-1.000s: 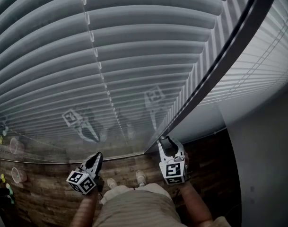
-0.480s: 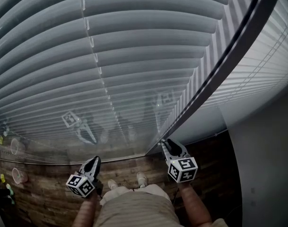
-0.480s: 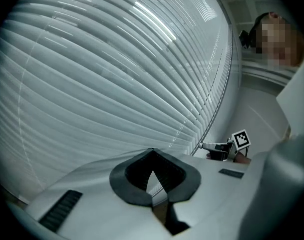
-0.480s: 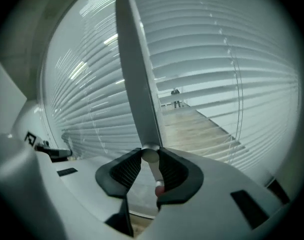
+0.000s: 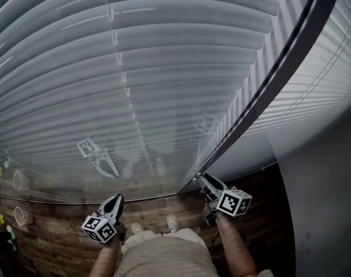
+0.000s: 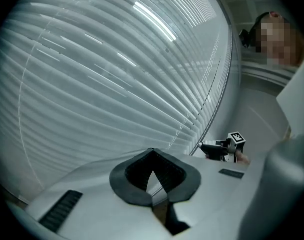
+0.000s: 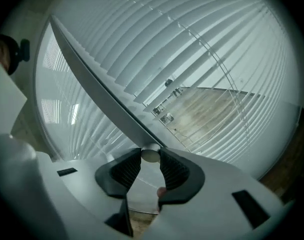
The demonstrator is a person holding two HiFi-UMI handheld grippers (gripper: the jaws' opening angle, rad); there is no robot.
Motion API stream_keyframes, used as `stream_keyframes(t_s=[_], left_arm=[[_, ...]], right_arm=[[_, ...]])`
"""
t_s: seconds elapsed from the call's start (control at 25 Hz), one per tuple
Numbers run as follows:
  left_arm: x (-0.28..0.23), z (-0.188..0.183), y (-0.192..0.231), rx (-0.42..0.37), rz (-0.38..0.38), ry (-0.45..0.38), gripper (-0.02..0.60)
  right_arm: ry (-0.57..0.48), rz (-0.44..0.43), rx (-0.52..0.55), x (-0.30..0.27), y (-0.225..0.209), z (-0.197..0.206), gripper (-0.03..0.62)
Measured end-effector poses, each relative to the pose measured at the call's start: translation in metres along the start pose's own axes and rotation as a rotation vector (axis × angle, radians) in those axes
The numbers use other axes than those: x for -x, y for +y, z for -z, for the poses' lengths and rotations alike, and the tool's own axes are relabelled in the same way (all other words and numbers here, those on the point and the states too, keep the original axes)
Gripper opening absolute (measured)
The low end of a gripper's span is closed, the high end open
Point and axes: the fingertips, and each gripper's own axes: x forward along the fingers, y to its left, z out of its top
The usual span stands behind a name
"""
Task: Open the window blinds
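White horizontal blinds [image 5: 163,68] fill the window in front of me. Their tilt wand [image 5: 279,62] hangs as a long dark rod from the top right down to my right gripper [image 5: 202,178]. In the right gripper view the wand's [image 7: 97,79] rounded end [image 7: 151,155] sits pinched between the pads; these jaws have just closed on it. The right gripper [image 6: 204,146] also shows small in the left gripper view. My left gripper [image 5: 119,198] hangs lower left, apart from the blinds [image 6: 117,74], its jaws [image 6: 152,156] shut on nothing.
A second blind [image 5: 319,91] covers the pane right of the wand. A grey wall [image 5: 325,201] stands at the right. Below are a wooden floor [image 5: 60,235], the person's shoes [image 5: 173,220], and small round objects [image 5: 21,214] at the far left.
The right gripper has rolled on the wand, its marker cube swinging out to the right. The slats catch more light than before. The left gripper has stayed put.
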Motion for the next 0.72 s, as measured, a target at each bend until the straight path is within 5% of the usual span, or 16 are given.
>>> stream_keyframes(t_s=[0.08, 0.28, 0.36, 0.48, 0.72], left_arm=[[0.000, -0.001, -0.002, 0.000, 0.000, 0.003, 0.014], [-0.003, 0.017, 0.007, -0.001, -0.002, 0.005, 0.013], [-0.002, 0.017, 0.010, -0.001, -0.007, 0.003, 0.012], [0.000, 0.017, 0.013, 0.000, -0.013, 0.003, 0.012], [0.000, 0.015, 0.017, 0.008, -0.023, -0.005, 0.012]], right_arm=[[-0.019, 0.011, 0.083, 0.000, 0.002, -0.002, 0.120], [-0.056, 0.228, 0.649, 0.004, -0.003, 0.004, 0.169], [-0.067, 0.280, 0.798, 0.005, 0.003, 0.005, 0.167], [-0.062, 0.300, 0.903, 0.001, 0.008, 0.007, 0.159], [-0.048, 0.299, 0.917, -0.003, 0.010, 0.011, 0.112]])
